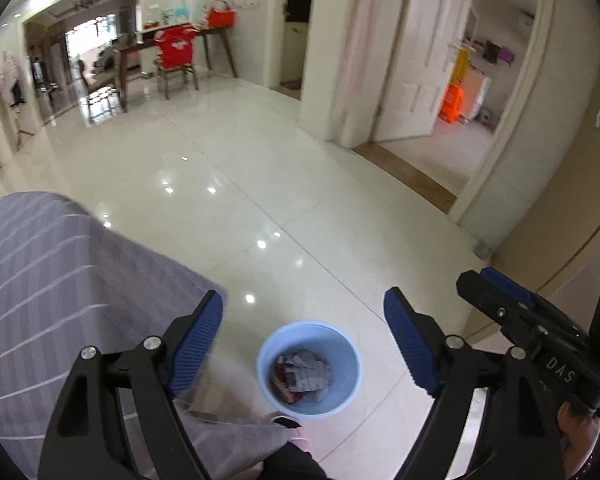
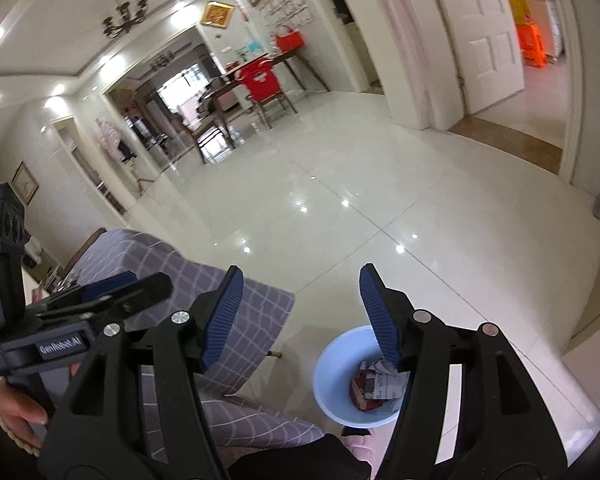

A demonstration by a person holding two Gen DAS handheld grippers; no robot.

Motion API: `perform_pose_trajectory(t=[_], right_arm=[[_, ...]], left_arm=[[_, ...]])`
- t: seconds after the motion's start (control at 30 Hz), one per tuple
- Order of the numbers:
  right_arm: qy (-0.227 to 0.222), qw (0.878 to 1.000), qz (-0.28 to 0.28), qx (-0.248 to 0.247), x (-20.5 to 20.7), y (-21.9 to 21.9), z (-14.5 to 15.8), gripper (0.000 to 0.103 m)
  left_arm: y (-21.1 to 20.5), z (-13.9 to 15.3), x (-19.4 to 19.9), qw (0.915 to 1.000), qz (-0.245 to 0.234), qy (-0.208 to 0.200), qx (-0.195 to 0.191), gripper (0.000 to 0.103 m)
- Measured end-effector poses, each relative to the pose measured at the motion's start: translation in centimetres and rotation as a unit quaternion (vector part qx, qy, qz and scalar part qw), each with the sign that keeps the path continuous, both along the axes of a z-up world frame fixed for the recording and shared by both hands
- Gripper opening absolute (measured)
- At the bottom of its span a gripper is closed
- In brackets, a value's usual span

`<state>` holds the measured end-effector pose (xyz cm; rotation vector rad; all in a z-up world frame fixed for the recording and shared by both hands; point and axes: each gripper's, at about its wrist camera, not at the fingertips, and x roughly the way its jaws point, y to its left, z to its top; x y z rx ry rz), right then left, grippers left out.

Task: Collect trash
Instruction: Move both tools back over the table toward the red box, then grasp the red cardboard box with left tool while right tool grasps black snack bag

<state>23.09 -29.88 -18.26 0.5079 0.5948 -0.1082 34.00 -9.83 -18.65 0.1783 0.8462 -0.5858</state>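
A light blue trash bin (image 1: 342,344) stands on the pale tiled floor, holding crumpled paper and red wrappers (image 1: 302,374). My left gripper (image 1: 304,294) hovers above it, open wide, with nothing between its blue pads. In the right wrist view the same bin (image 2: 330,364) sits low and to the right, partly hidden by the right finger, and the trash (image 2: 374,384) shows inside. My right gripper (image 2: 300,270) is open and empty, up above the floor to the bin's left. Each gripper appears side-on in the other's view: the right gripper (image 1: 476,276), the left gripper (image 2: 148,280).
A seat with a grey checked cover (image 1: 40,280) stands just left of the bin. A person's dark trouser leg (image 1: 296,462) and pink slipper (image 1: 300,436) are close to the bin's near side. A wall and a doorway (image 1: 440,160) lie to the right; a dining table and a red-covered chair (image 1: 176,54) stand far back.
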Motion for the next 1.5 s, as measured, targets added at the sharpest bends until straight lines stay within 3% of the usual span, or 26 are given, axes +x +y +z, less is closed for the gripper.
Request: perform_pose_trajectory(t=[0.2, 0.3, 0.47, 0.63, 0.8, 0.93, 1.2, 1.37, 1.5], right_arm=[[-0.020, 0.996, 0.079, -0.023, 2.6, 7.1, 3.4, 0.062], [-0.025, 0.989, 0.137, -0.042, 4.8, 12.6, 5.3, 0.062], [-0.028, 0.971, 0.224, -0.082, 8.2, 22.3, 7.4, 0.064], [-0.012, 0.947, 0.302, -0.110, 11.6, 32.1, 7.8, 0.065], [0.010, 0.925, 0.354, -0.140, 15.3, 39.1, 6.8, 0.072], [0.021, 0.910, 0.371, -0.185, 17.8, 43.2, 5.2, 0.074], [0.047, 0.890, 0.381, -0.247, 23.0, 47.3, 2.6, 0.075], [0.061, 0.875, 0.389, -0.282, 25.3, 48.3, 1.5, 0.075], [0.071, 0.869, 0.394, -0.291, 26.1, 48.4, 0.6, 0.037]], left_arm=[[8.4, 3.8, 0.2, 0.9975, 0.061, -0.036, -0.006, 0.081], [13.9, 5.5, 0.5, 0.9941, 0.097, -0.045, -0.016, 0.081], [24.3, 7.4, 1.2, 0.9804, 0.186, -0.063, -0.014, 0.083], [33.5, 8.0, 1.7, 0.9635, 0.259, -0.070, -0.005, 0.086], [42.9, 7.0, 2.9, 0.9462, 0.319, -0.055, -0.004, 0.088], [48.0, 5.5, 4.4, 0.9414, 0.335, -0.037, -0.019, 0.088], [51.2, 2.6, 8.1, 0.9463, 0.310, 0.006, -0.091, 0.088], [50.1, 1.4, 10.0, 0.9540, 0.287, 0.012, -0.084, 0.088], [49.5, 0.8, 10.8, 0.9594, 0.273, 0.012, -0.071, 0.088]])
